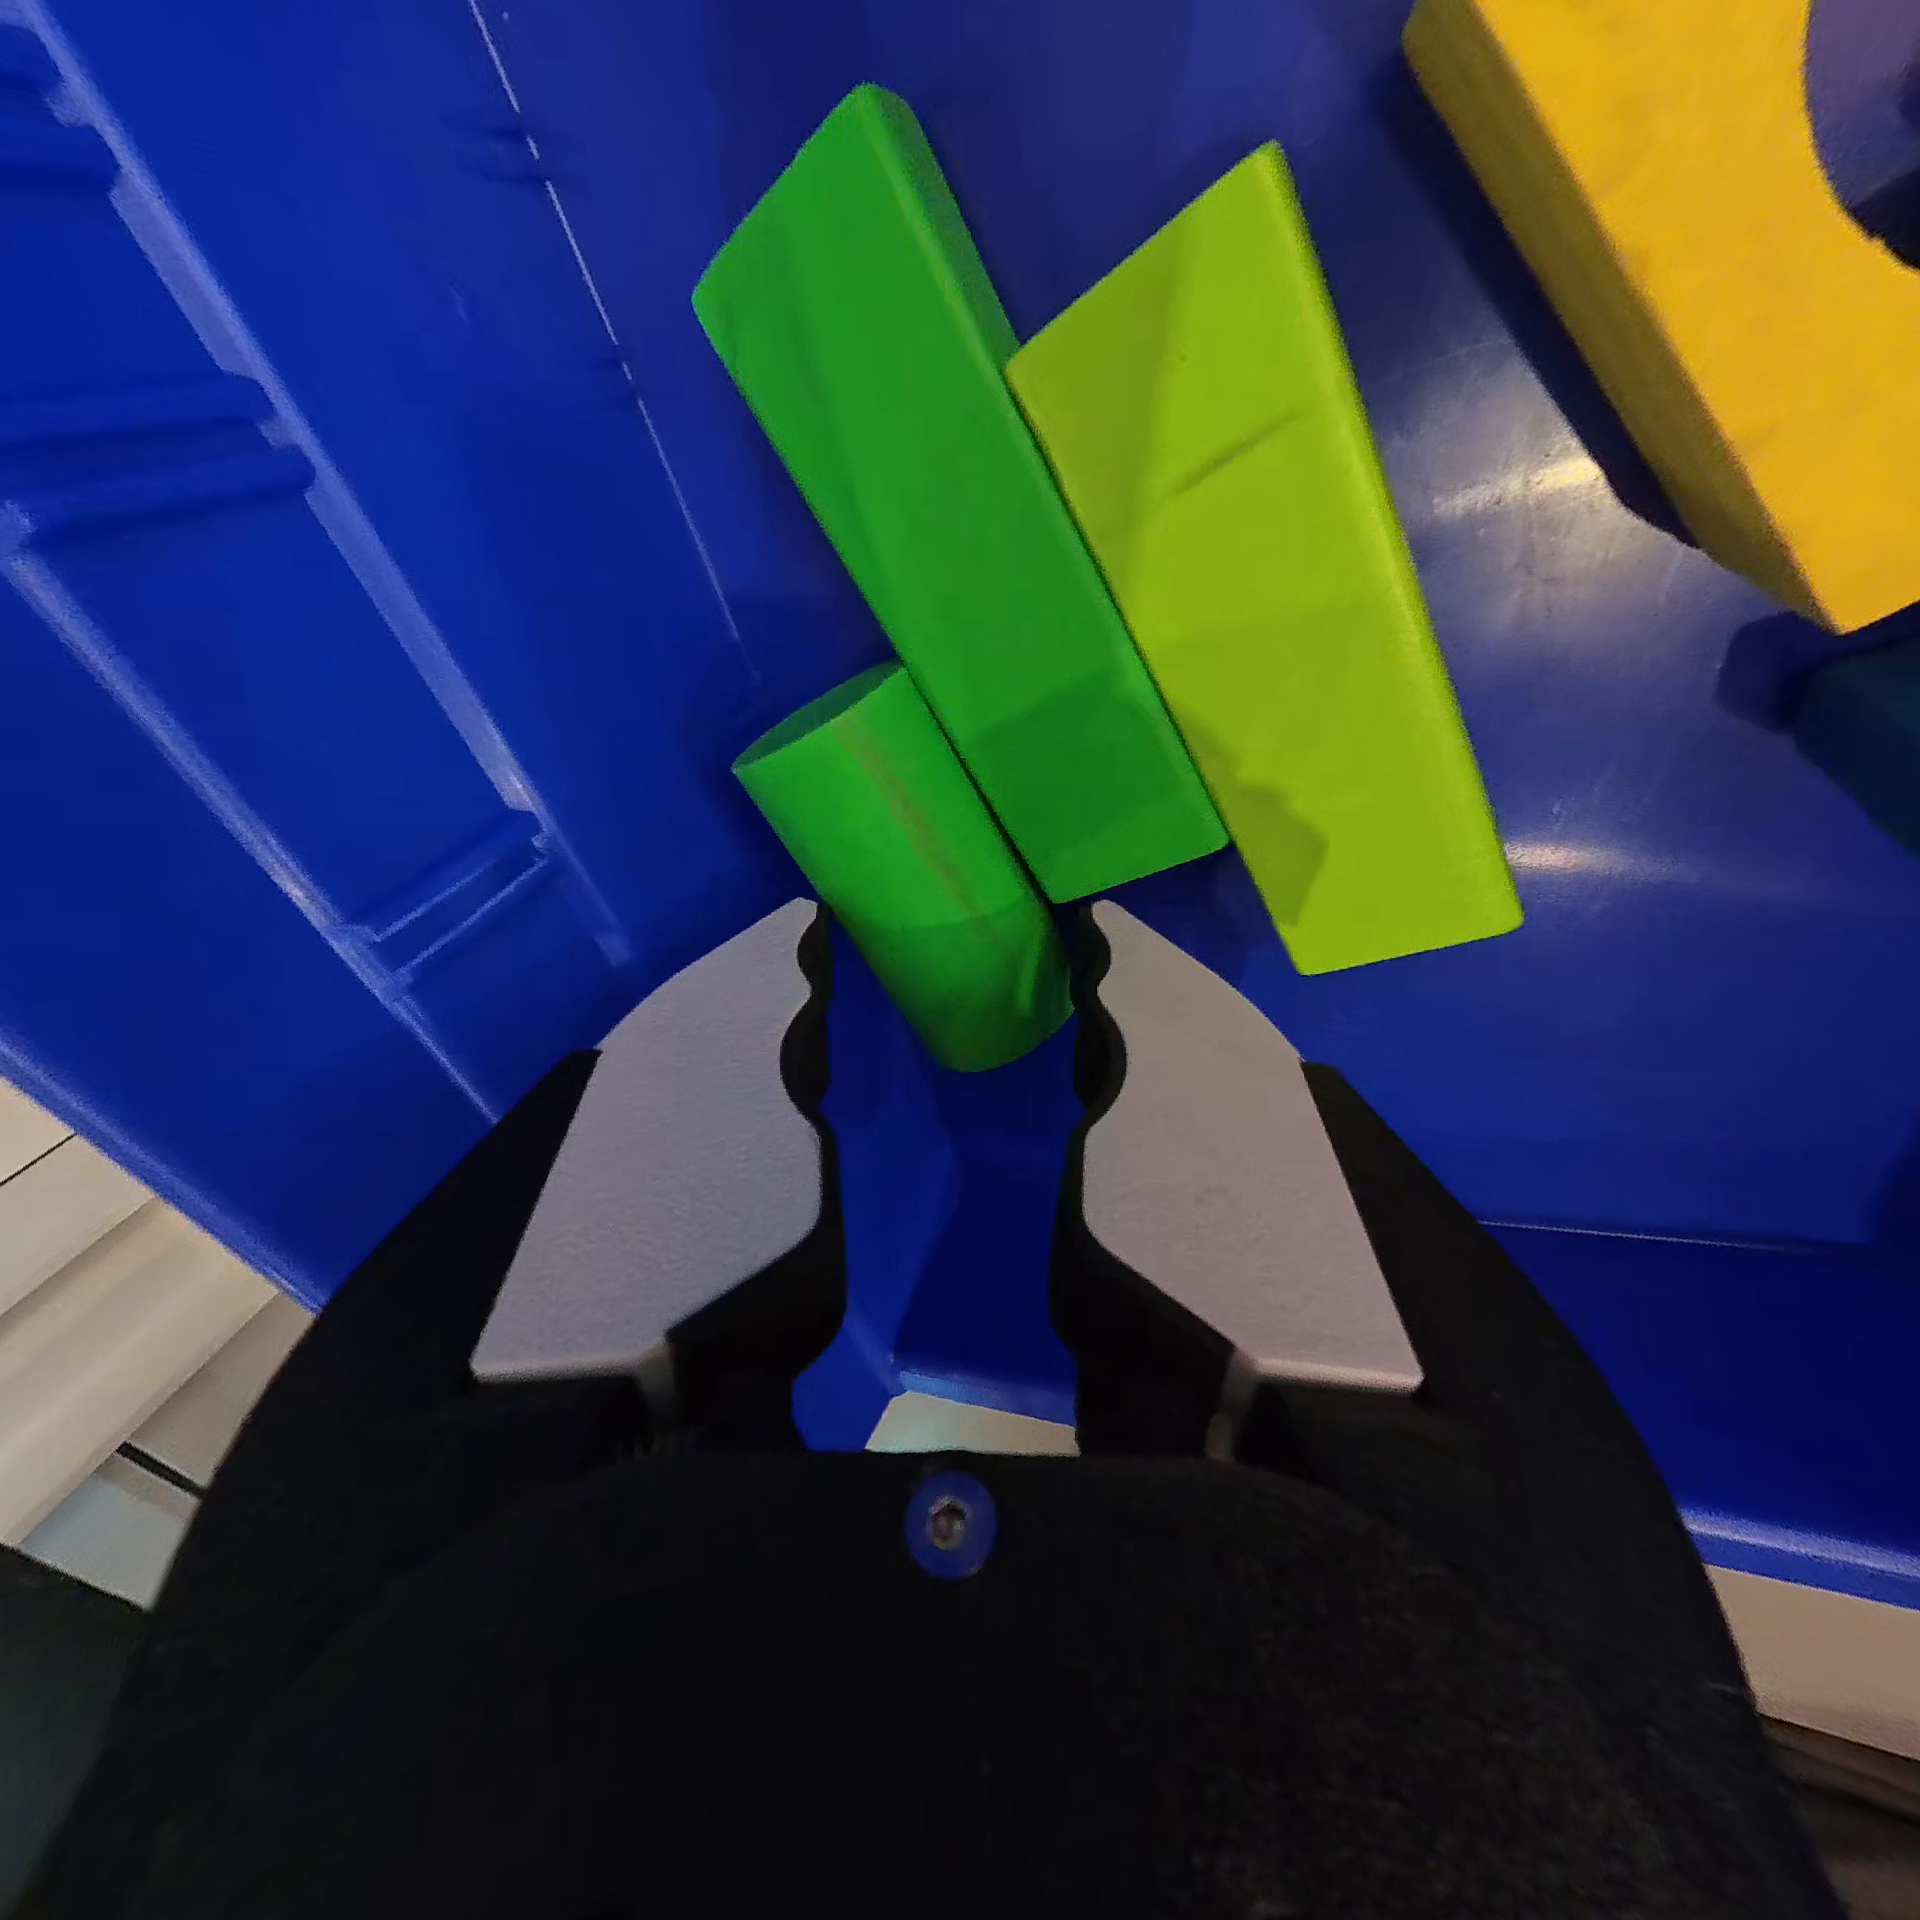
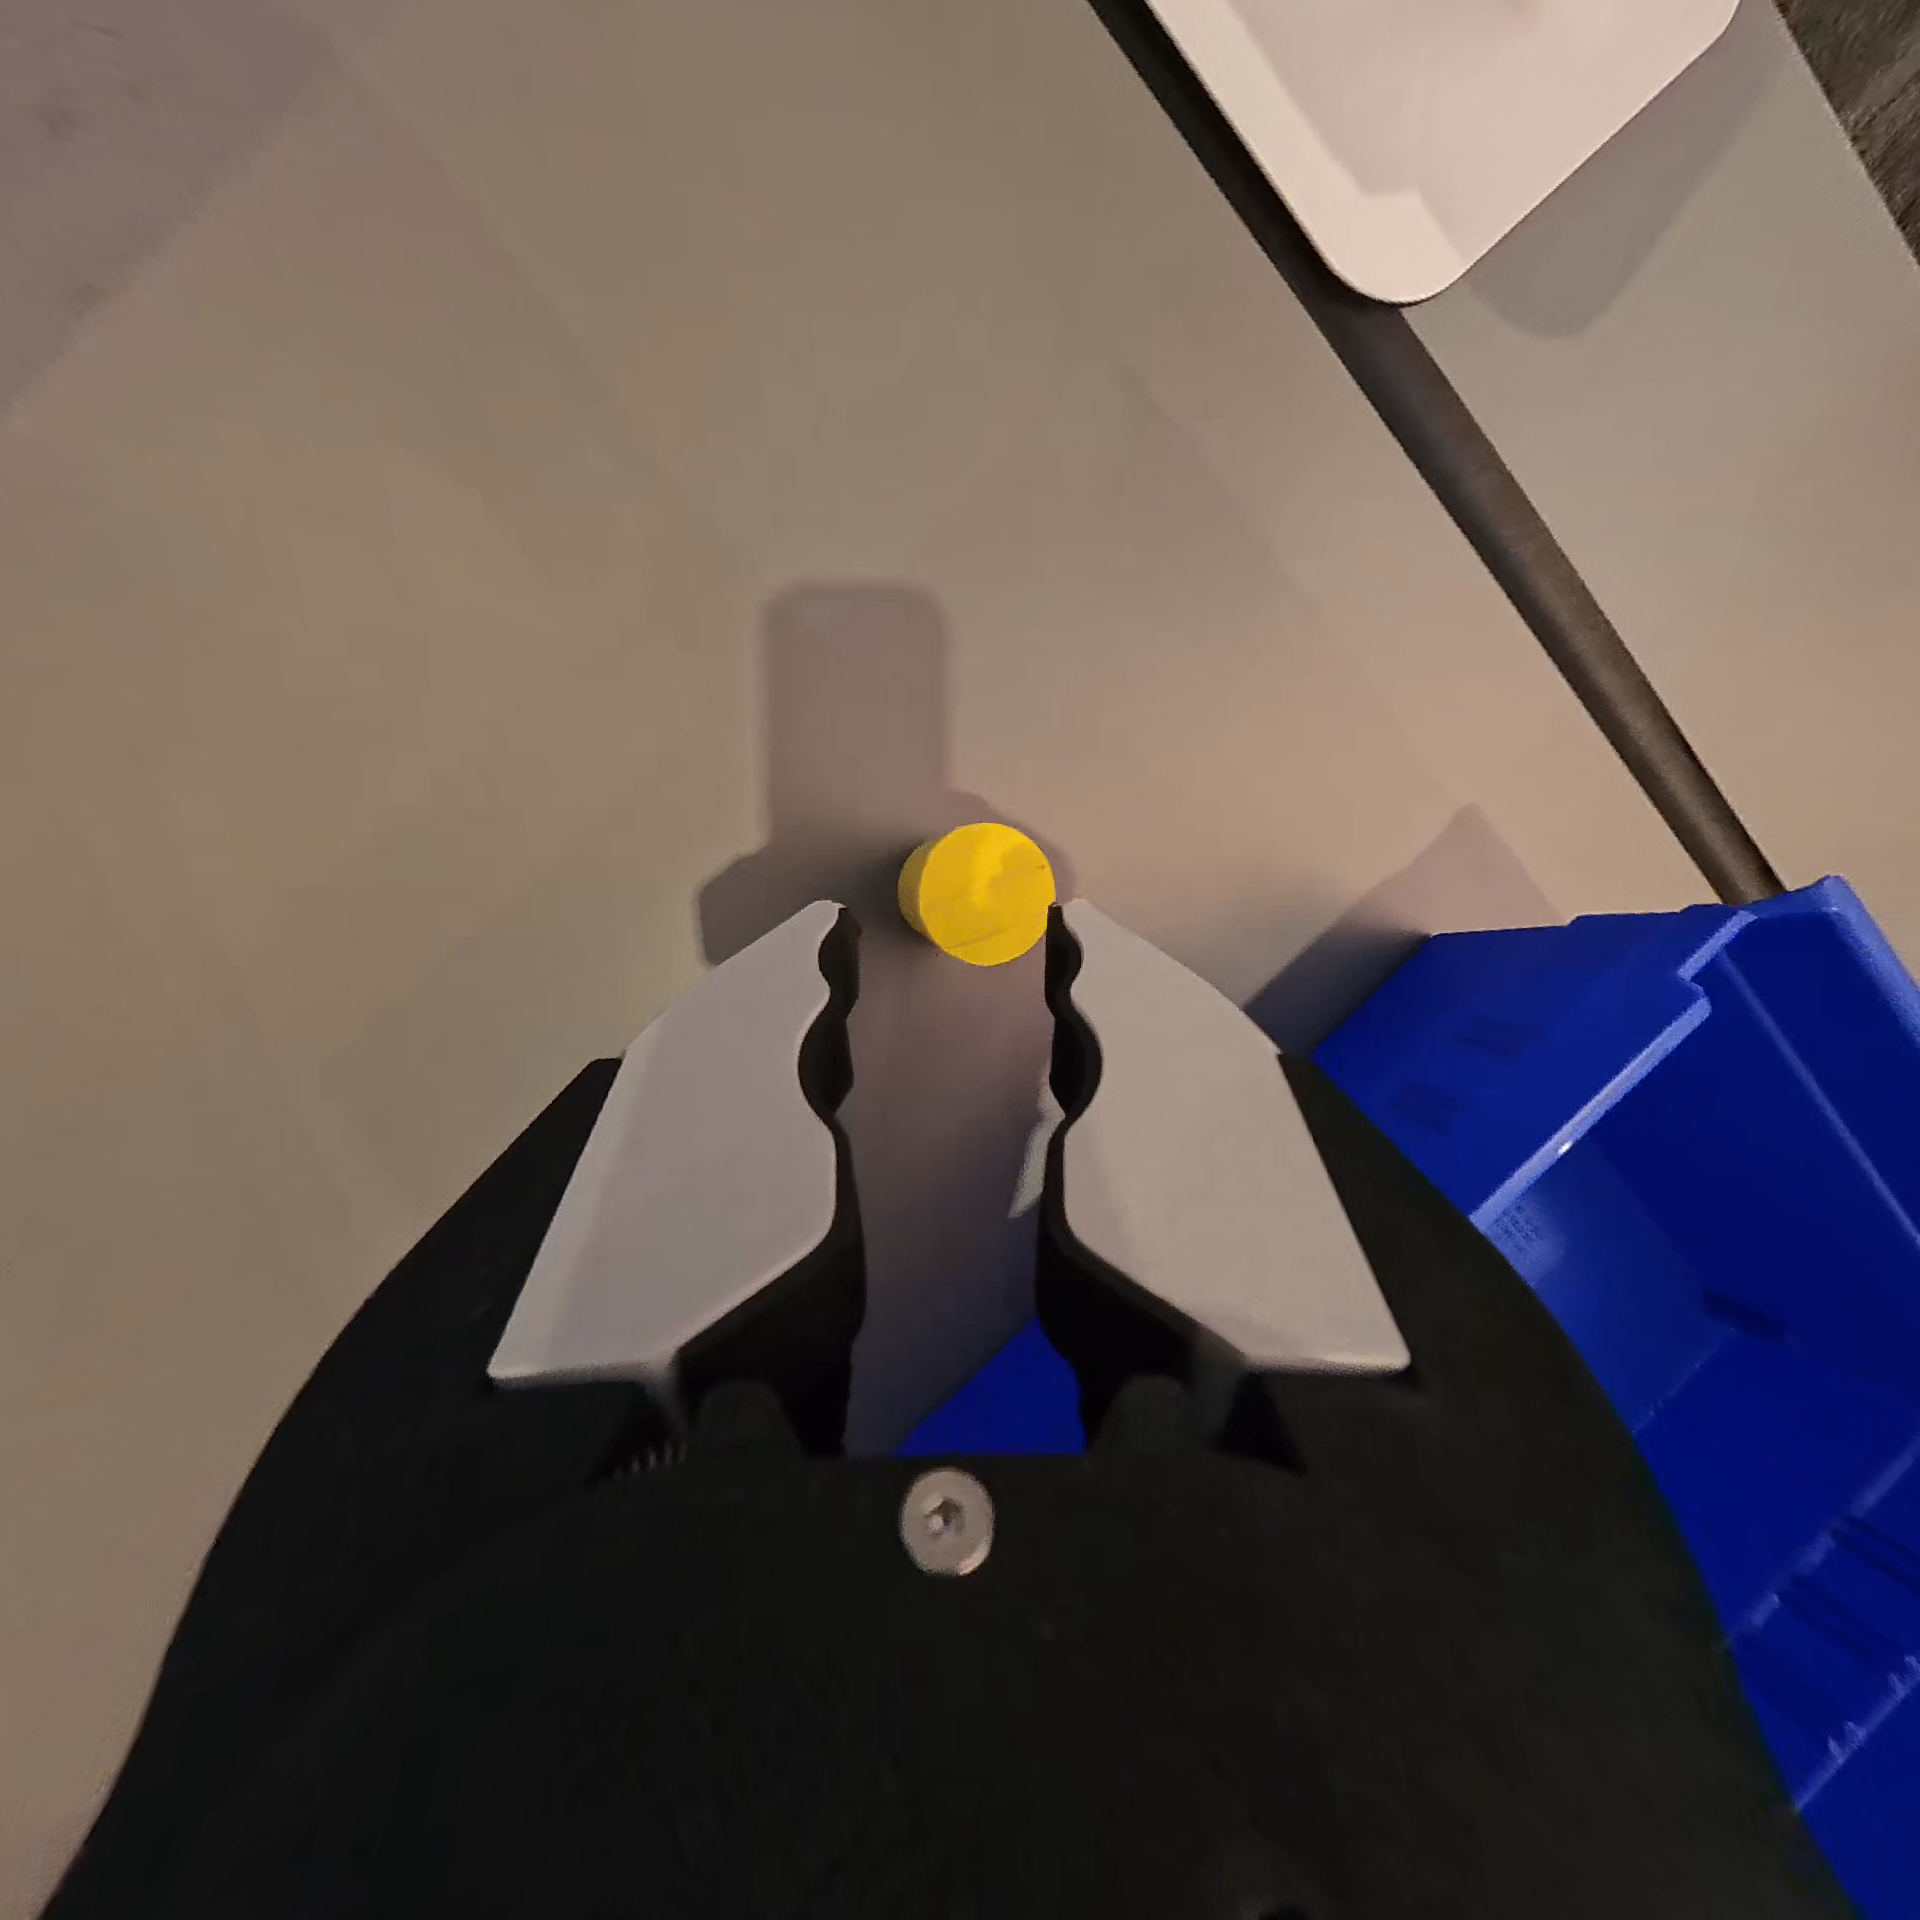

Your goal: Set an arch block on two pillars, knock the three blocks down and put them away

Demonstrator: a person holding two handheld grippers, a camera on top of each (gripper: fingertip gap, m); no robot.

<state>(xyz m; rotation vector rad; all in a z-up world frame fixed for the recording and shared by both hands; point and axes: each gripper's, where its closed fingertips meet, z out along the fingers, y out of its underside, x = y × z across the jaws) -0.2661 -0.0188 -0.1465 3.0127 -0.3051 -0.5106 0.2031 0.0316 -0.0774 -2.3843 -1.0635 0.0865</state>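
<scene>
In the left wrist view my left gripper [image 1: 951,930] reaches into the blue bin [image 1: 364,520]. It is shut on a green cylinder [image 1: 904,862], which sits tilted between the fingertips. Beyond it lie a dark green bar block [image 1: 914,499] and a light green bar block [image 1: 1257,582], side by side on the bin floor. The yellow arch block [image 1: 1662,312] lies at the top right. In the right wrist view my right gripper [image 2: 951,920] is open and empty above the grey table [image 2: 416,520]. A yellow cylinder [image 2: 977,894] stands upright just past its fingertips, nearer the right finger.
The blue bin's corner [image 2: 1662,1195] is close on the right of my right gripper. A dark strip [image 2: 1455,468] crosses the table diagonally, with a white flat object [image 2: 1434,125] beyond it. A dark teal block [image 1: 1860,727] shows at the bin's right edge. The grippers' ends are close to 50 cm from one another. The right gripper is farther from the dark green bar block [image 1: 914,499], some 45 cm, than the left, some 7 cm.
</scene>
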